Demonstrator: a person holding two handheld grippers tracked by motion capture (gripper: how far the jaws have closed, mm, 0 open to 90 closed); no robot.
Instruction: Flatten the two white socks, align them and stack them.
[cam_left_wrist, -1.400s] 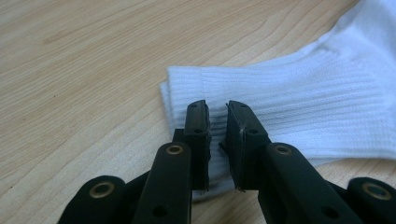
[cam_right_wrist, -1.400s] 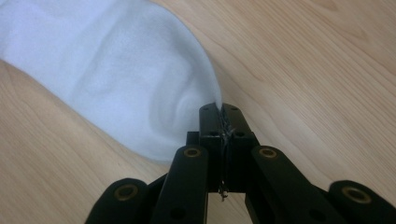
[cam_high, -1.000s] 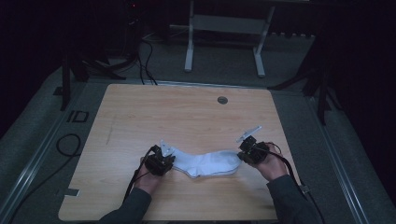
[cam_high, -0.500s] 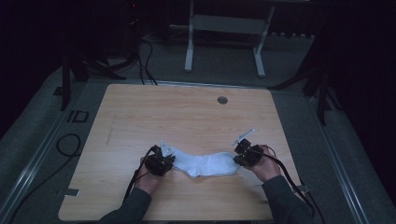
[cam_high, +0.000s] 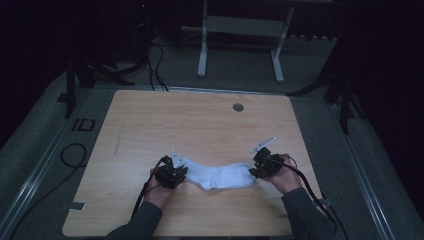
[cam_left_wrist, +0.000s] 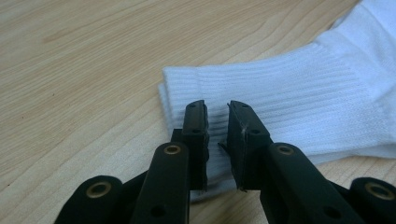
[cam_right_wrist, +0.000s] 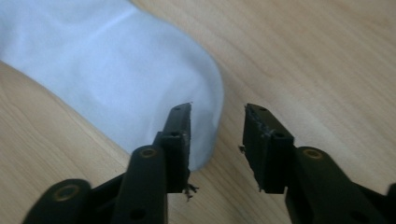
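Here: wooden table (cam_high: 165, 125) in a dark room, white sock (cam_high: 220, 176) flat. Left gripper (cam_left_wrist: 217, 122) narrowly parted over the cuff; right gripper (cam_right_wrist: 217, 122) wide apart at the toe, holding nothing.

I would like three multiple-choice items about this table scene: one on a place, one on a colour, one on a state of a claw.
1. Where does the white ribbed fabric sock lie on the light wooden table?
A. near the person's edge
B. at the far edge
C. on the floor

2. What colour is the sock?
A. grey
B. white
C. black

3. How does the right claw stand?
A. shut on the sock
B. shut on nothing
C. open at the toe end

Key: 1 A, it lies between both hands in the high view; 2 B, both gripper views show white fabric; 3 C, a wide gap shows between the jaws.
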